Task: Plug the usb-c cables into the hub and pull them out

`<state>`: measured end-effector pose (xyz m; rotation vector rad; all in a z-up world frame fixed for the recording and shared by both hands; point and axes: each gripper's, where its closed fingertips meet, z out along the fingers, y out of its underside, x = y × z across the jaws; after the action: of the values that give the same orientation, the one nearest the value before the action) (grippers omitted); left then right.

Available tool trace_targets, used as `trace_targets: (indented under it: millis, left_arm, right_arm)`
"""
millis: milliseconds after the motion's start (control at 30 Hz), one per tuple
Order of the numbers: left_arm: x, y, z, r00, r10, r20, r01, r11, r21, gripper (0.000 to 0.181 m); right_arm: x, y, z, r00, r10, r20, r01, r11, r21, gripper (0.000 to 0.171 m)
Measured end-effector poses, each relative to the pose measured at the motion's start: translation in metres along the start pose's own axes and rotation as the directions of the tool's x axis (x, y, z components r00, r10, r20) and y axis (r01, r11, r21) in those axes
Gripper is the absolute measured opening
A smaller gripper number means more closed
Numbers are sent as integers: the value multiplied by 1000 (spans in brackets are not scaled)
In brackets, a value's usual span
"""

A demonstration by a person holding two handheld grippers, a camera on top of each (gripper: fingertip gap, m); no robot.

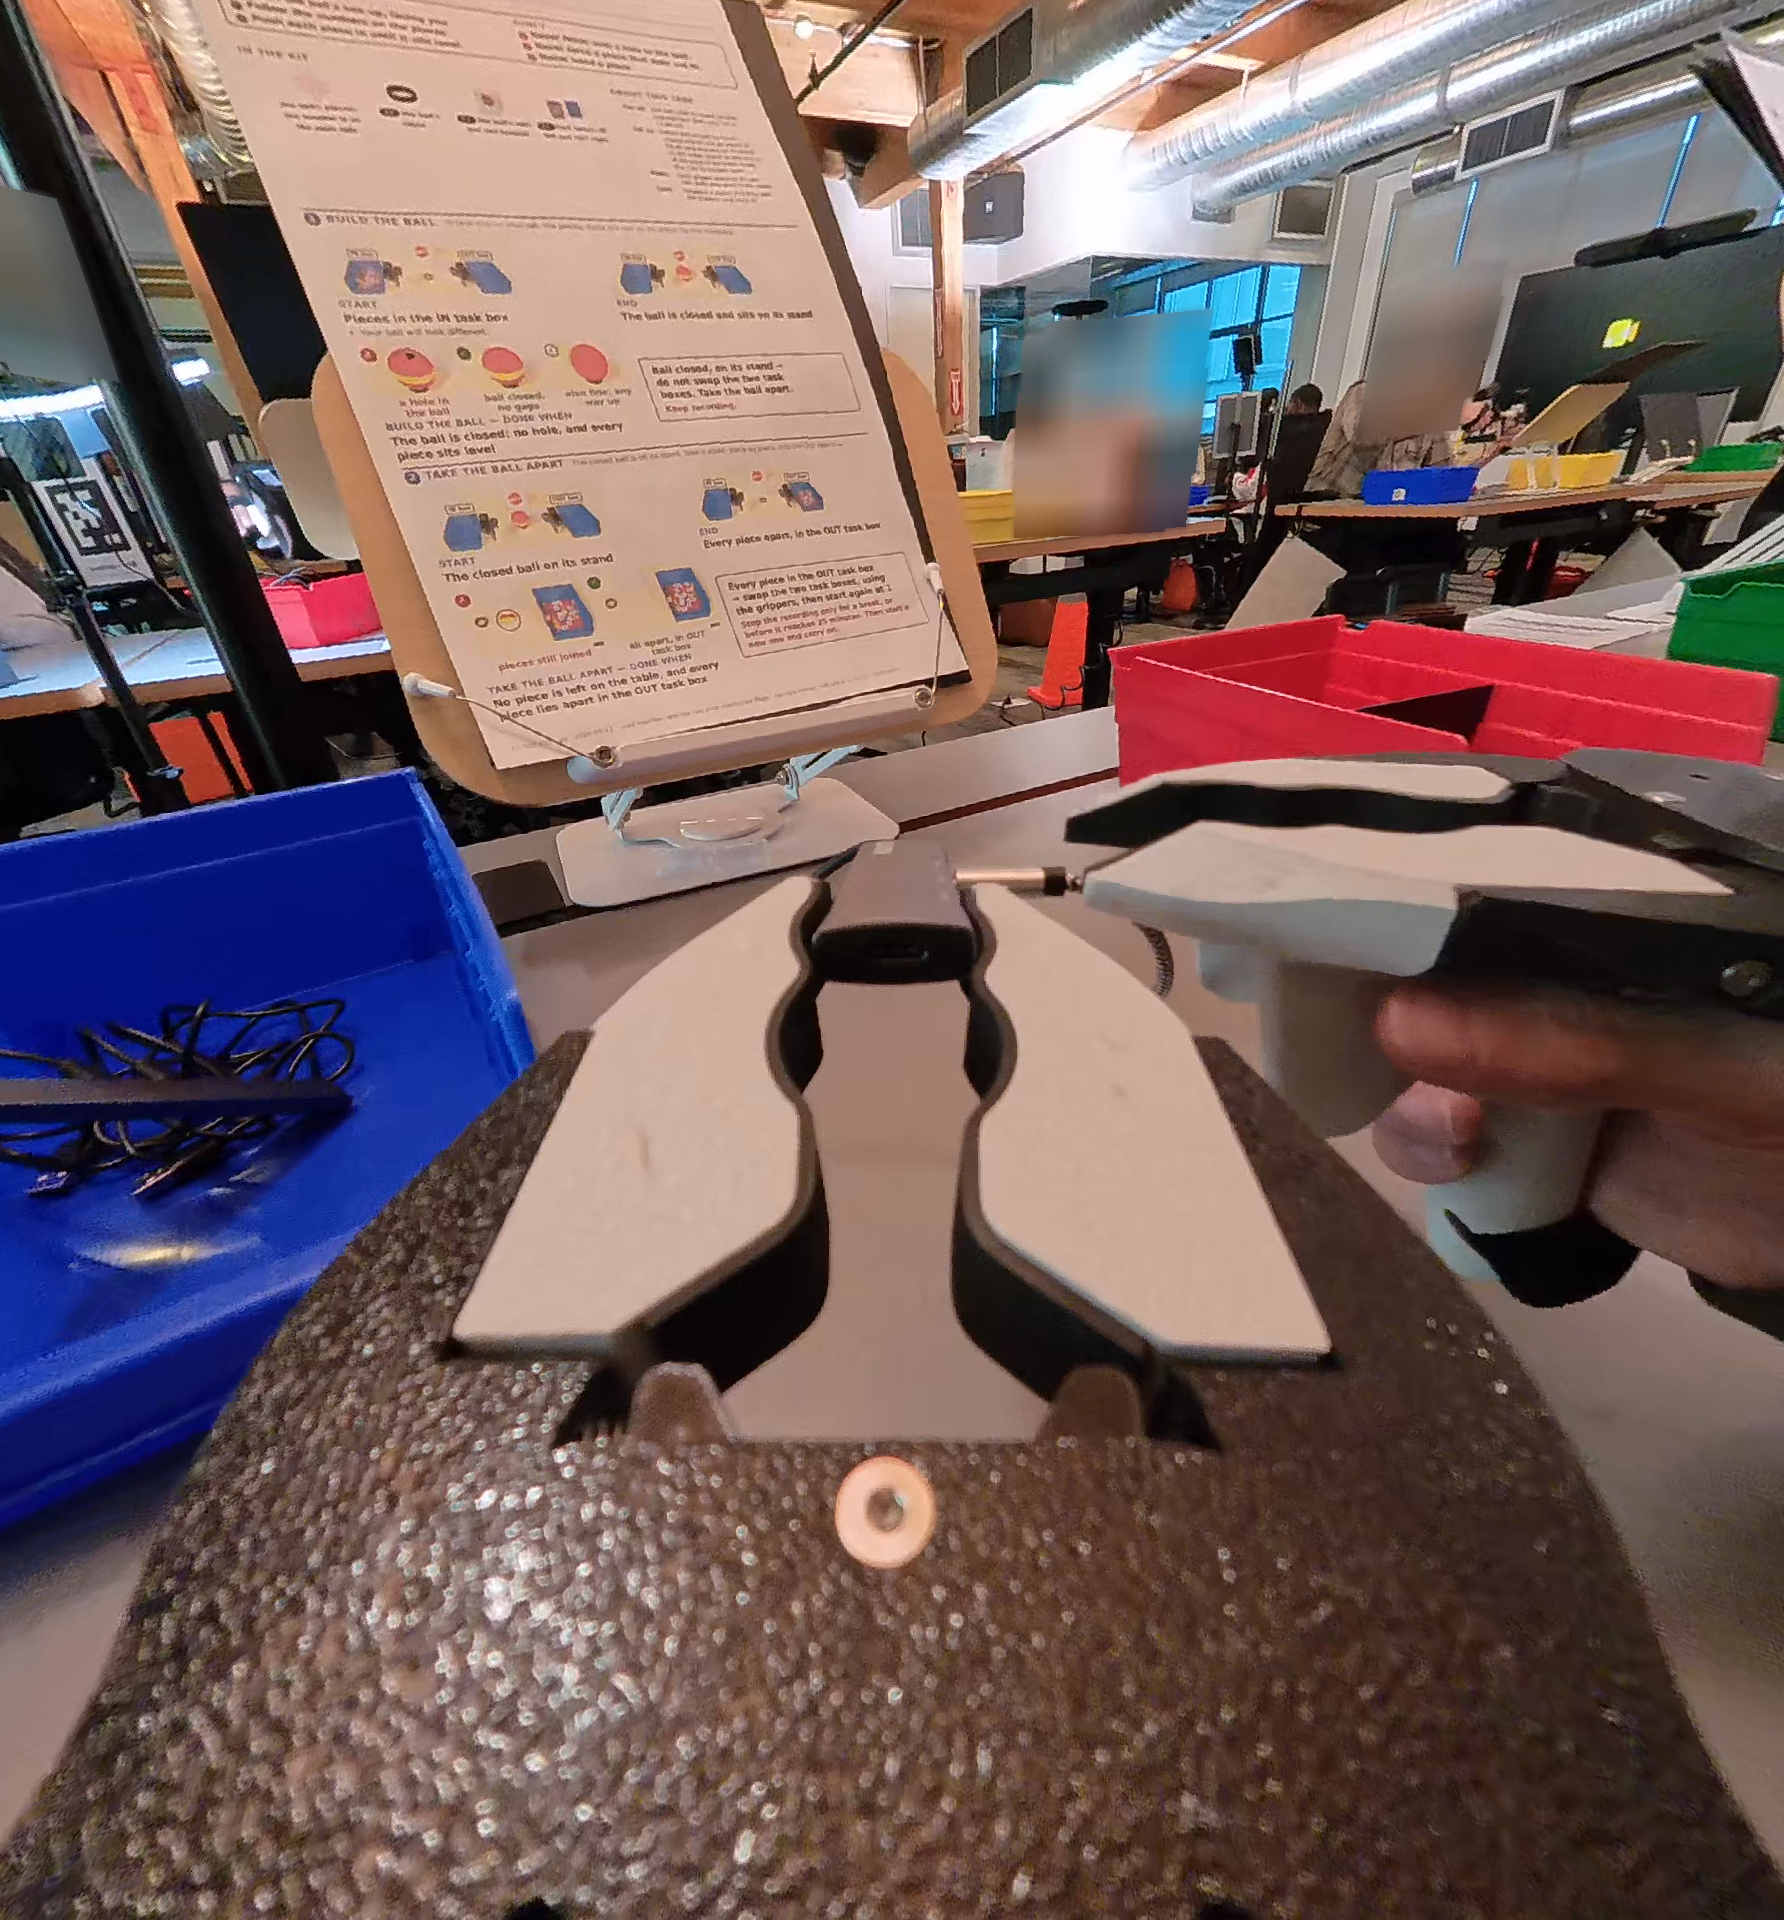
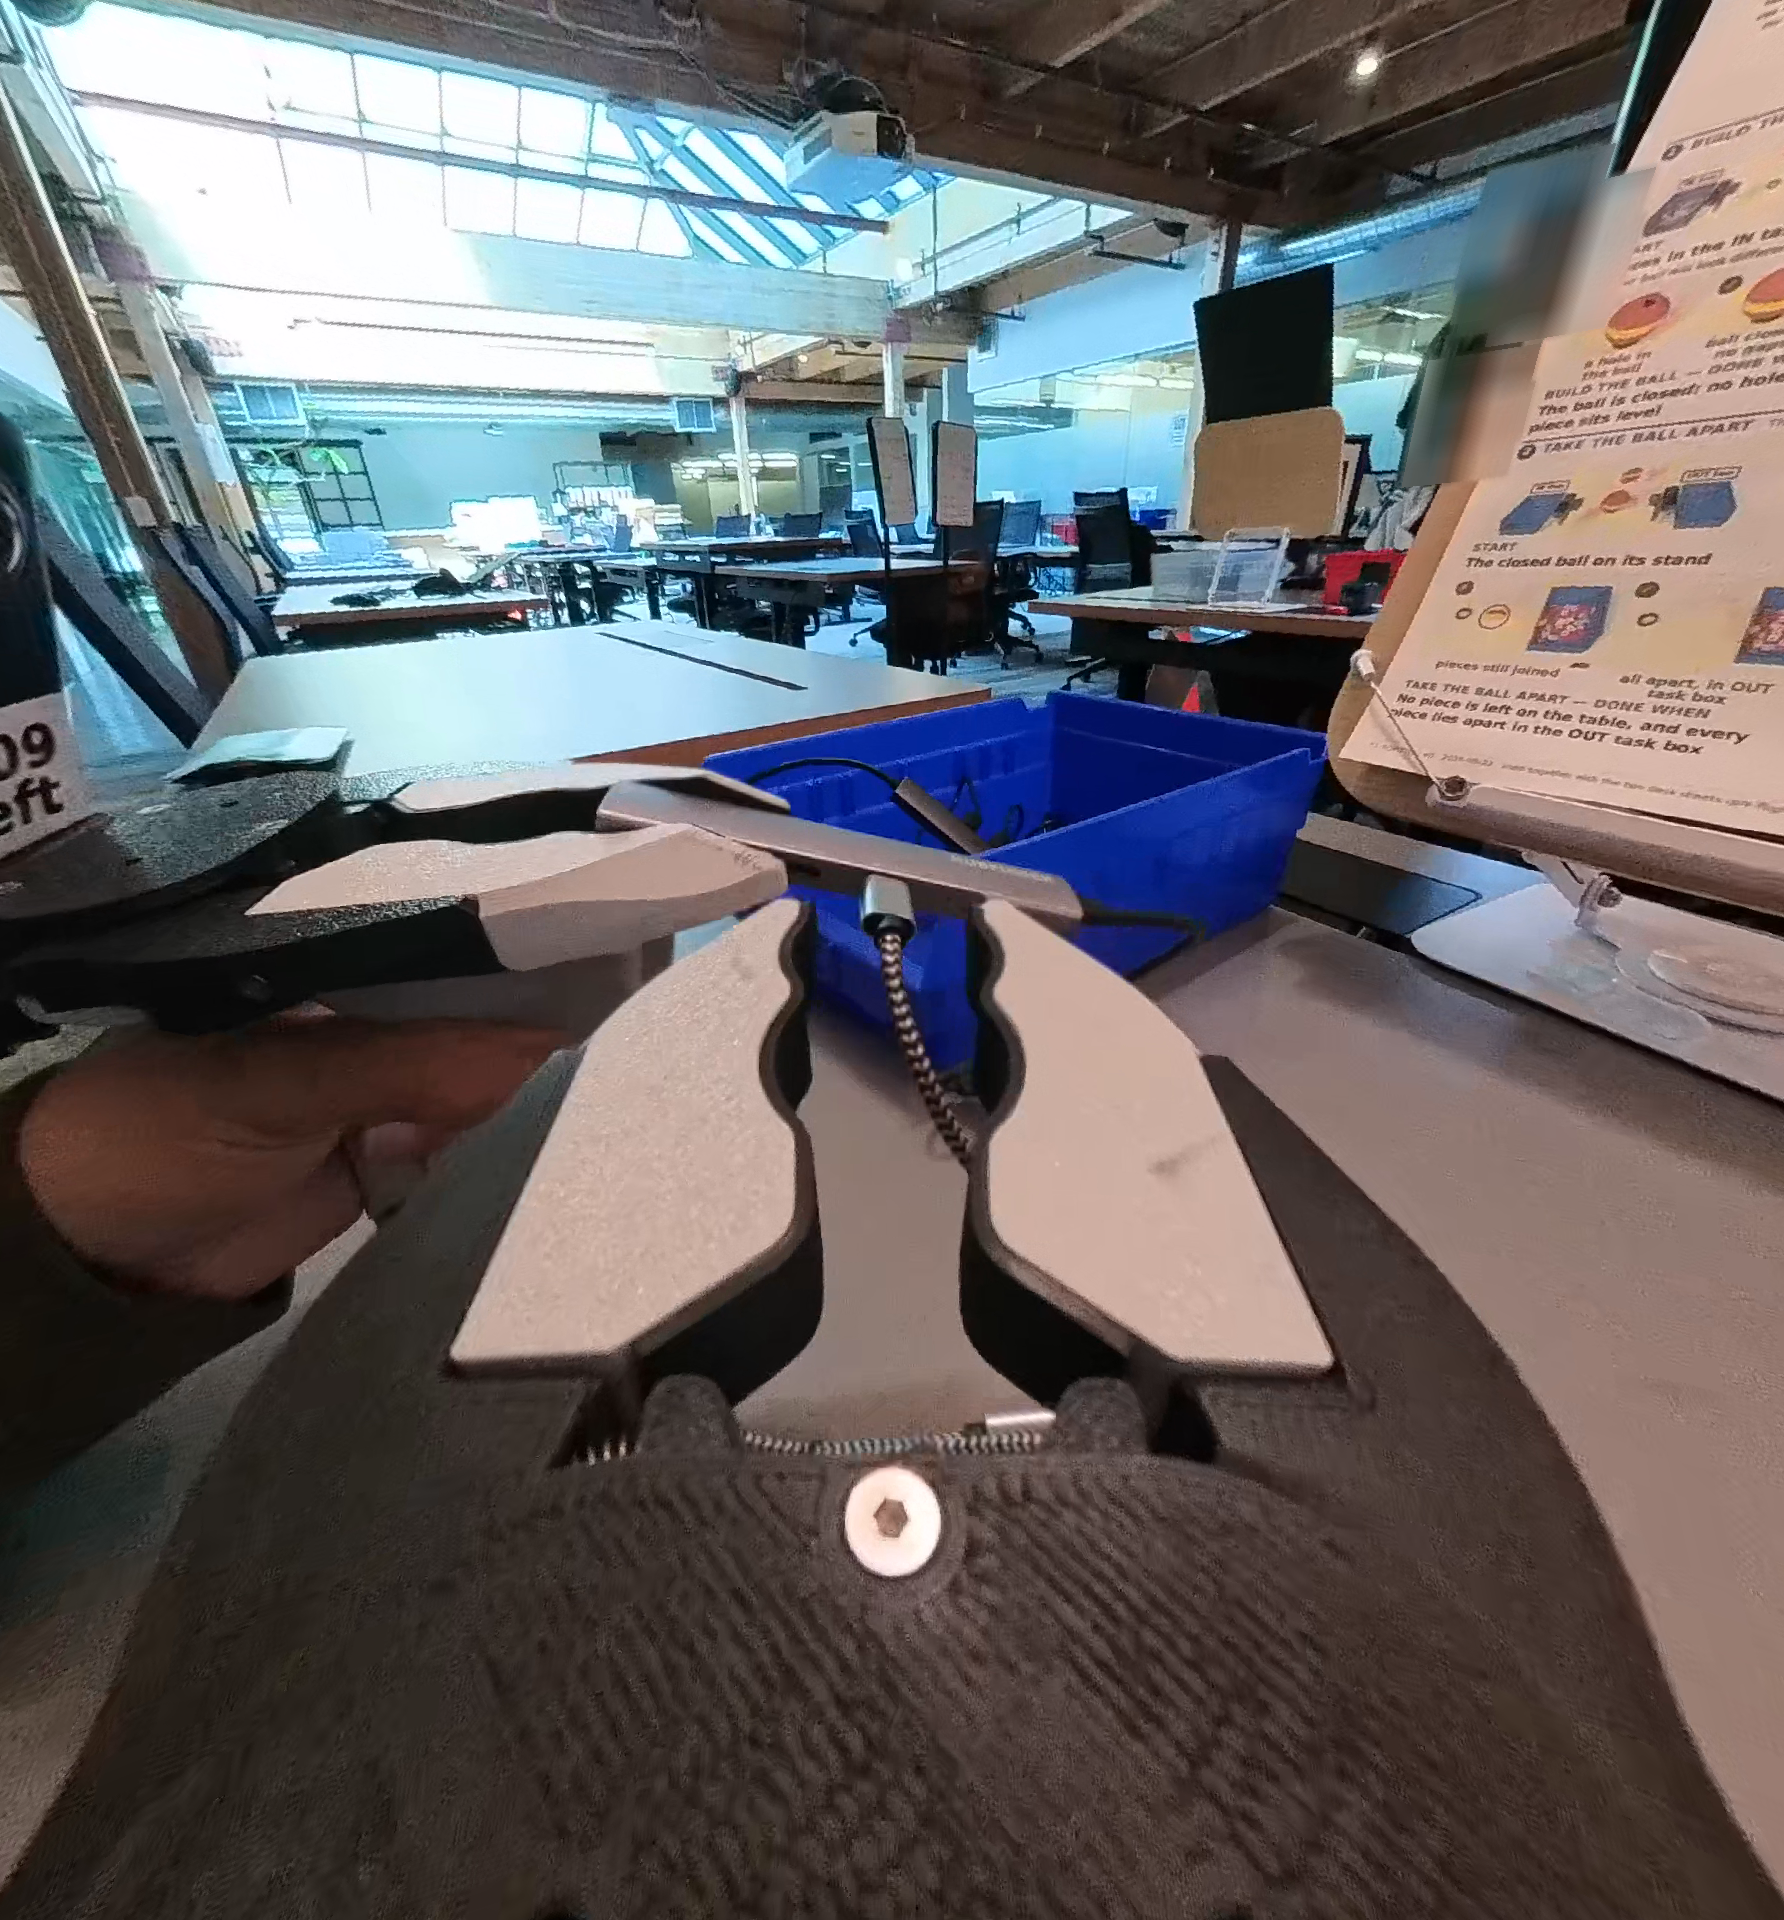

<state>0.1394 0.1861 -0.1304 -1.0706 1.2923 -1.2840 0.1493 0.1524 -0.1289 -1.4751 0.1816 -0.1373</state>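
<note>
USB-C cable (image 2: pixel 903 997), braided, is sitting between the right claw (image 2: pixel 890 920)'s fingers, which are pinching its metal plug at the hub (image 2: pixel 836 847)'s side port. Left claw (image 1: pixel 890 914) is gripping the grey hub's end, holding it raised above the table (image 2: pixel 1490 1195). Behind them, a blue bin (image 1: pixel 192 1039) is holding tangled black cables and another hub.
</note>
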Motion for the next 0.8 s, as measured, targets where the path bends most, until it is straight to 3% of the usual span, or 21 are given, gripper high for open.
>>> trace_targets:
  millis: [333,600,800]
  left_arm:
    - [22,-2,12,998,43,-54,-42,999,23,23]
    - [20,-1,12,995,96,-33,-95,995,26,23]
    - [23,-8,10,993,104,-49,-101,993,67,23]
  right_arm:
    - [16,6,-6,995,78,-67,-79,997,-8,18]
    - [11,12,-3,958,283,-40,-283,959,-2,11]
    - [9,1,-6,965,260,-21,-259,965,46,10]
